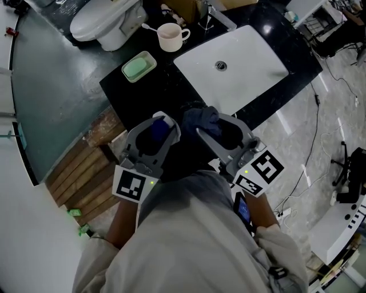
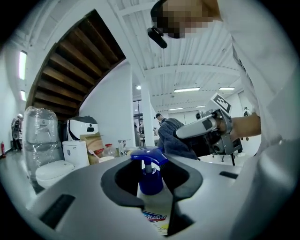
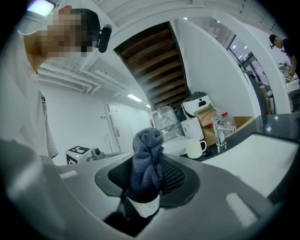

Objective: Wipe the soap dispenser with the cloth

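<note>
A white soap dispenser point(image 2: 152, 206) with a blue pump head point(image 2: 149, 157) stands upright between the jaws of my left gripper point(image 2: 152, 183), whose dark pads press on its body. In the head view the blue pump point(image 1: 157, 130) shows inside the left gripper point(image 1: 159, 120), held off the counter near my body. My right gripper point(image 3: 145, 183) is shut on a bunched dark blue-grey cloth point(image 3: 147, 161) that sticks up past its jaws. In the head view the cloth point(image 1: 197, 117) in the right gripper point(image 1: 210, 123) sits just right of the dispenser, apart from it.
Ahead lies a black counter point(image 1: 166, 74) with a white sink basin point(image 1: 240, 74), a faucet point(image 1: 214, 17), a cream mug point(image 1: 170, 37) and a green soap dish point(image 1: 139, 66). A toilet point(image 1: 106, 20) stands at the far left, wooden slats point(image 1: 86, 171) lower left.
</note>
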`<state>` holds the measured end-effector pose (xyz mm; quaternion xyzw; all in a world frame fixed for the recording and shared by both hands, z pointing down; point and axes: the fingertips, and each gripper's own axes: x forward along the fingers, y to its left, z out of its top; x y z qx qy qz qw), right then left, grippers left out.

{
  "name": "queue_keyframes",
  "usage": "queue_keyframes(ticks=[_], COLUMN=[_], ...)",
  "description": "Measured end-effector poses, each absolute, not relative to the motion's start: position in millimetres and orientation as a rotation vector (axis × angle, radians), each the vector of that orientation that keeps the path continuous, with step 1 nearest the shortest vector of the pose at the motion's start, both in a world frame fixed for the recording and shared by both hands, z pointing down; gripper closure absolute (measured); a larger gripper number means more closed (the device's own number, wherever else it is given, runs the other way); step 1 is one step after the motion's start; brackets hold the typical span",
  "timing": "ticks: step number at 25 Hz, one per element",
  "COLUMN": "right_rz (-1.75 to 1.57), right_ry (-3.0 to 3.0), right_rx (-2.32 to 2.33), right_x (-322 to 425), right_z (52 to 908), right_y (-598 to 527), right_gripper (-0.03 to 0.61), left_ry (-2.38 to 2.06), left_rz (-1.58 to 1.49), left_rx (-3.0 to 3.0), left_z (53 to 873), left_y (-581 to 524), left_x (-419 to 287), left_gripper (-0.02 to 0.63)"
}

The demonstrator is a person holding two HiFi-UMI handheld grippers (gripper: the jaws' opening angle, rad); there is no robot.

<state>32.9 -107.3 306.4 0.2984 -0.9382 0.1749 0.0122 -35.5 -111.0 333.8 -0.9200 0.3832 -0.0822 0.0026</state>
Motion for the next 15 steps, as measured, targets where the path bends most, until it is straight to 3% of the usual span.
queue_keyframes(ticks=[15], right_rz=[0.438], right_ry=[-2.941], right_rx=[0.773], right_x=[-17.5], right_z=[301.7], right_y=[-119.5], right_gripper=[0.445], left_ry=[1.277], left_rz=[-0.11], left_rx=[-2.9], left_z=[333.3], left_y=[-97.1], left_x=[-69.6], left_gripper=[0.497])
